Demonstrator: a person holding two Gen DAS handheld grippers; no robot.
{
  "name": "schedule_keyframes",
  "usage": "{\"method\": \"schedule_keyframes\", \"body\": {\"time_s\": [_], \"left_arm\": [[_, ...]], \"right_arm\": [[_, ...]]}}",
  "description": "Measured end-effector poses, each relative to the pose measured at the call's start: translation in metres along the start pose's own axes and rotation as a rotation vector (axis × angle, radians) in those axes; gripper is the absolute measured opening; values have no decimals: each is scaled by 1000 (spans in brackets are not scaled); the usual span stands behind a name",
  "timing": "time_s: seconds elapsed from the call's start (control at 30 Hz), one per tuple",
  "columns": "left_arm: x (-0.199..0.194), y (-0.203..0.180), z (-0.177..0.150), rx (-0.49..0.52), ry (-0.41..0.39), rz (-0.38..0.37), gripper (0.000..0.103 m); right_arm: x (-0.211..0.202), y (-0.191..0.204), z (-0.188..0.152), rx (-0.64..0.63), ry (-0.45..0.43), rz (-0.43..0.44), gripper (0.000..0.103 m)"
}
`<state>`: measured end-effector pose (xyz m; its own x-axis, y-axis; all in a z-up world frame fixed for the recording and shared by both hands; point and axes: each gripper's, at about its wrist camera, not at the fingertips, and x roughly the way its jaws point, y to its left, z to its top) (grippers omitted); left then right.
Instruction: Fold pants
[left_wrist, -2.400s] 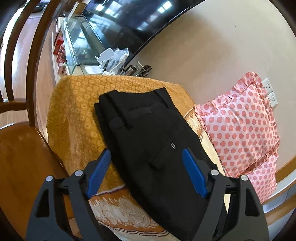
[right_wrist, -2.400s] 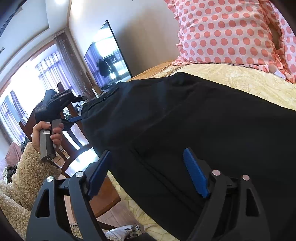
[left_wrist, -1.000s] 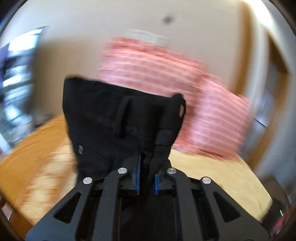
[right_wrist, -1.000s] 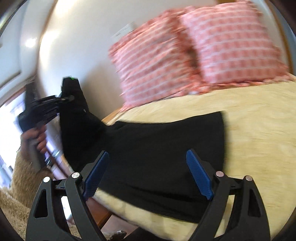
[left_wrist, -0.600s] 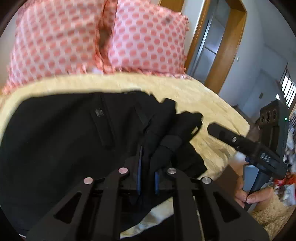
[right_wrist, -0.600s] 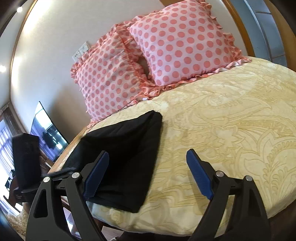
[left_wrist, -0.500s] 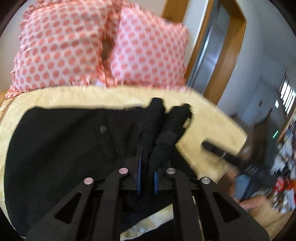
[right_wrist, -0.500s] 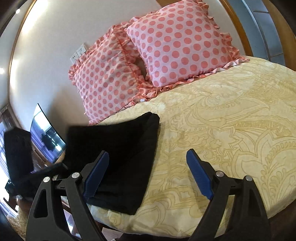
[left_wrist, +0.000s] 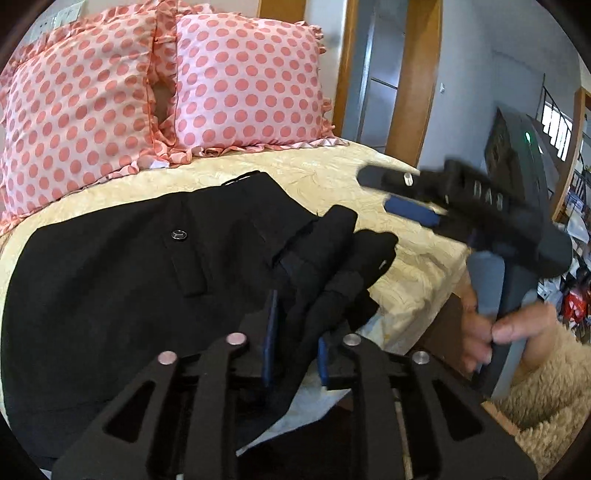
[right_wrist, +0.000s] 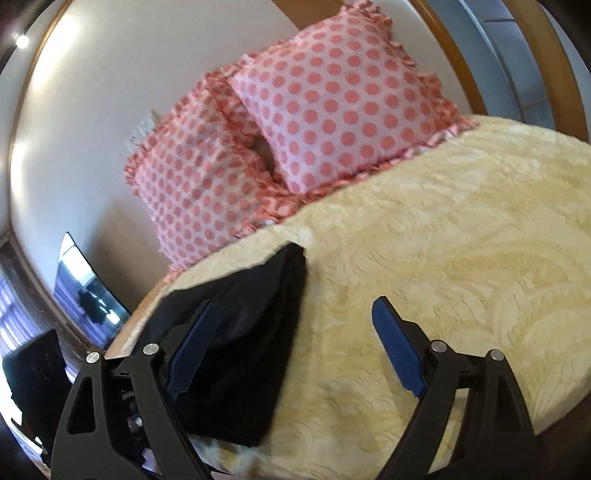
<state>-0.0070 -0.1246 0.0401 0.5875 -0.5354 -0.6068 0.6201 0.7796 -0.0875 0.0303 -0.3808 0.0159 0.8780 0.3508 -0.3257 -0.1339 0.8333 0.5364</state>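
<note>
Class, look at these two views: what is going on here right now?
A person is folding black pants on a bed with a yellow bedspread. The left gripper is shut on a bunched edge of the pants, with the rest spread flat. The right gripper is open, holding nothing, above the bed beside the pants. Two pink polka-dot pillows lean at the head.

Bed (right_wrist: 461, 258): pale yellow cover with raised leaf pattern. Two pink pillows with coral polka dots and ruffled edges lean on the wall at its head, touching side by side: left pillow (left_wrist: 74, 110), right pillow (left_wrist: 247, 81). Wooden door frame (left_wrist: 413, 74) beyond the bed corner. Dark TV screen (right_wrist: 85, 284) on the side wall. Wall socket plate (left_wrist: 66, 13) above the pillows.
</note>
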Motion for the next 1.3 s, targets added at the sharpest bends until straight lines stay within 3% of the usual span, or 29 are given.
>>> {"method": "schedule_keyframes", "body": {"time_s": [0.03,0.07,0.1,0.17,0.23,0.3,0.37,0.47,0.57,0.7,0.8,0.9,1.0,1.07,1.2,1.3], "left_arm": [[-6,4,-2,-17,9,-24,40],[-12,7,-5,-37,12,-63,48],[-21,18,-5,-84,2,-147,59],[-46,40,-7,-176,-63,-239,67],[-65,61,-9,-247,-132,-190,80],[-71,88,-11,-310,-166,-18,81],[-64,111,-18,-360,-121,140,81],[-46,133,-32,-424,-11,249,81],[-41,135,-42,-415,-12,246,81],[-38,133,-44,-398,-21,239,87],[-40,134,-44,-406,-29,220,88],[-39,136,-43,-404,-32,206,88],[-39,136,-44,-392,-36,200,88],[-40,136,-44,-387,-35,197,88],[-58,156,-31,-467,-84,132,87],[-71,187,-15,-511,-125,205,87]], "right_arm": [[1,5,3,-9,1,25,88],[2,9,4,-18,5,46,88],[5,17,6,-38,19,88,88],[12,31,7,-71,50,153,88],[22,44,5,-104,87,207,88],[34,53,1,-121,134,239,88],[50,57,-7,-120,198,243,88],[77,53,-26,-132,347,153,89],[73,59,-26,-192,357,138,89],[73,41,8,-61,294,115,88],[90,16,28,26,299,51,77],[116,-5,32,96,374,19,67],[125,-6,27,80,401,23,61],[125,1,23,37,423,32,48],[127,6,21,-17,431,36,48],[134,-2,25,32,436,57,48]]}}
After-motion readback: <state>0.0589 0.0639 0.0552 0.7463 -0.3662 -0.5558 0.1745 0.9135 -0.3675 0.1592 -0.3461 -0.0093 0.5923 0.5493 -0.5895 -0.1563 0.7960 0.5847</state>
